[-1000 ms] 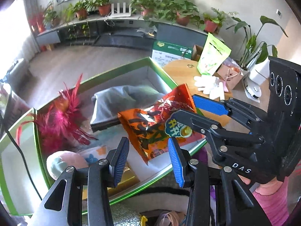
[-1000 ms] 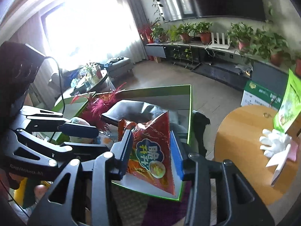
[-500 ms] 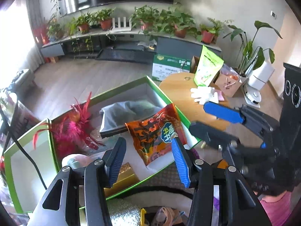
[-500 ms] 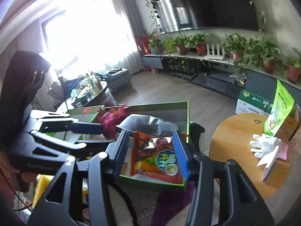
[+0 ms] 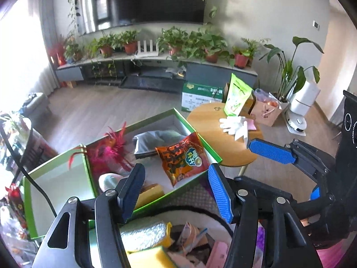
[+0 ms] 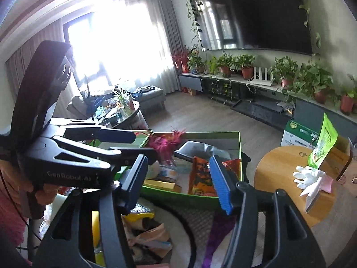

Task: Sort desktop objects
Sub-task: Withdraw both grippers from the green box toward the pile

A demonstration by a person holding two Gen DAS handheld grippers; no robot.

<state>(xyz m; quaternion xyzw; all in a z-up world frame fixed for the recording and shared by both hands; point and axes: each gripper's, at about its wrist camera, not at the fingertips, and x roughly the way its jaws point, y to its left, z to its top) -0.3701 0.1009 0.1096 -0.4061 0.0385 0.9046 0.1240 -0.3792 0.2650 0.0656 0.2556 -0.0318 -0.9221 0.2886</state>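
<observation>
The orange snack bag (image 5: 183,158) lies flat in the green box (image 5: 210,150), free of both grippers; in the right wrist view the bag (image 6: 198,178) shows past the box's near wall (image 6: 178,195). My left gripper (image 5: 176,174) hangs above and short of the box, its jaws opening with nothing between them. My right gripper (image 6: 178,163) is also back from the box, jaws opening and empty. One of the right gripper's fingers (image 5: 270,150), blue-padded, reaches in from the right in the left wrist view. From the left of the right wrist view comes the left gripper (image 6: 145,145).
The box also holds a pink feather toy (image 5: 111,156) and a grey cloth (image 5: 154,138). A round wooden table (image 5: 212,134) at the right carries white gloves (image 5: 233,124) and a green pouch (image 5: 237,96). Below the grippers a white bin holds a yellow sponge (image 5: 147,256) and several small items.
The snack bag stood upright between the right gripper's fingers; it has been let go and lies flat in the box. Both grippers rose and drew back, and their jaws widened.
</observation>
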